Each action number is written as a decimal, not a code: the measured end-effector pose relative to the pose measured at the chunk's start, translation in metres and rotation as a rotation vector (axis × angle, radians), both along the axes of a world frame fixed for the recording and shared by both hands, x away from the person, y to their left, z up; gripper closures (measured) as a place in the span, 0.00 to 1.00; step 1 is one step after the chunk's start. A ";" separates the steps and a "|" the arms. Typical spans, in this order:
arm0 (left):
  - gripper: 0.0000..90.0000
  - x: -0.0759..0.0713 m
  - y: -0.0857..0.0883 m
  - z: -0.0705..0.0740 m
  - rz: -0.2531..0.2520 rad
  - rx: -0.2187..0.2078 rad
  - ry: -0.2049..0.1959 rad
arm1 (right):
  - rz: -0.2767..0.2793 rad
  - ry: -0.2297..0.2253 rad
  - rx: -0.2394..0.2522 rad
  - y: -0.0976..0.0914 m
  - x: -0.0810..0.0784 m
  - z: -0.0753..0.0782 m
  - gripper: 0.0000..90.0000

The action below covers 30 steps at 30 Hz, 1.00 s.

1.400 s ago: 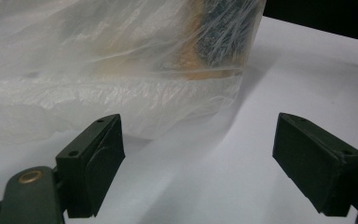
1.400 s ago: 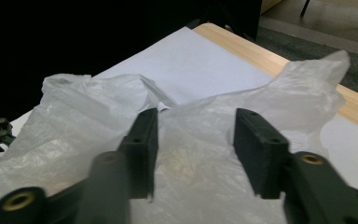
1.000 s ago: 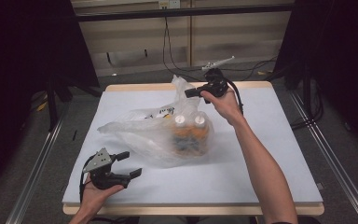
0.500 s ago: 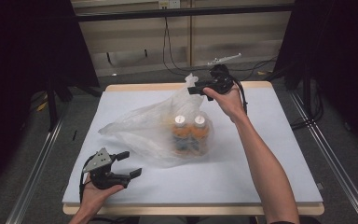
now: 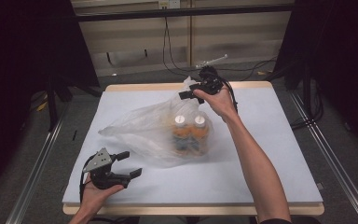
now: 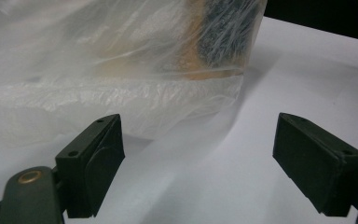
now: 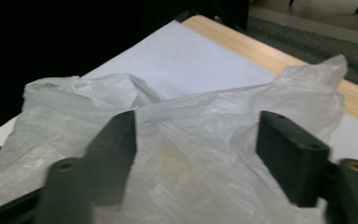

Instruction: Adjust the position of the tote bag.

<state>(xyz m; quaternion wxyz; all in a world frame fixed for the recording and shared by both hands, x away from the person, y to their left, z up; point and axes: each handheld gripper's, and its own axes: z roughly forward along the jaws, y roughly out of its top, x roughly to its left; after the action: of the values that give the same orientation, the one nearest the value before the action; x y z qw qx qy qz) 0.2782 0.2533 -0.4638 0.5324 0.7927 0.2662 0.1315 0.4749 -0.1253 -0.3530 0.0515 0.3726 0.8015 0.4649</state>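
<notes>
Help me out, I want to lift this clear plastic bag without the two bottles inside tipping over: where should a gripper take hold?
Grip the bunched top corner of the plastic bag, coming from the far side with the right gripper, whose jaws have just opened. That loose film peaks above the bottles, so they would likely hang below.

high view: fixed overhead cam on person's side, looks fwd + down, whole table (image 5: 270, 154) in frame, far off. left gripper view: rides the left gripper (image 5: 129, 164), sits low near the table top, faces along it at the plastic bag (image 6: 121, 70), v close. right gripper view: rides the right gripper (image 5: 190, 92) at the far edge, raised, looks down + back over the bag, close. all 3 share the bag + white table top
</notes>
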 end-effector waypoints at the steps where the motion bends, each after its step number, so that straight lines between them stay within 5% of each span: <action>1: 0.18 0.000 0.000 0.000 0.004 -0.015 0.007 | 0.010 0.005 -0.010 0.002 0.001 -0.001 0.45; 3: 0.18 0.002 0.002 0.000 -0.029 -0.025 0.005 | 0.020 0.017 -0.014 0.005 0.001 -0.004 0.58; 7: 0.18 0.000 0.002 0.001 0.004 -0.013 0.001 | 0.059 0.021 -0.007 0.007 -0.001 -0.006 0.89; 9: 0.18 0.000 0.002 0.001 -0.010 -0.013 -0.003 | 0.064 0.010 -0.009 0.007 -0.003 -0.005 0.96; 18: 0.18 0.002 0.004 0.001 -0.016 -0.033 0.004 | 0.068 -0.081 0.051 -0.001 -0.014 0.011 1.00; 30: 0.21 0.003 0.017 0.006 0.055 -0.080 -0.010 | 0.084 -0.192 0.132 -0.014 -0.041 0.035 1.00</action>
<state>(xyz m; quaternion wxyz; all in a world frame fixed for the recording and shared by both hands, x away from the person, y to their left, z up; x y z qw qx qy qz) 0.2807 0.2706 -0.4575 0.5613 0.7625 0.2901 0.1392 0.4335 -0.1394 -0.3182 0.0839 0.2953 0.7753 0.5520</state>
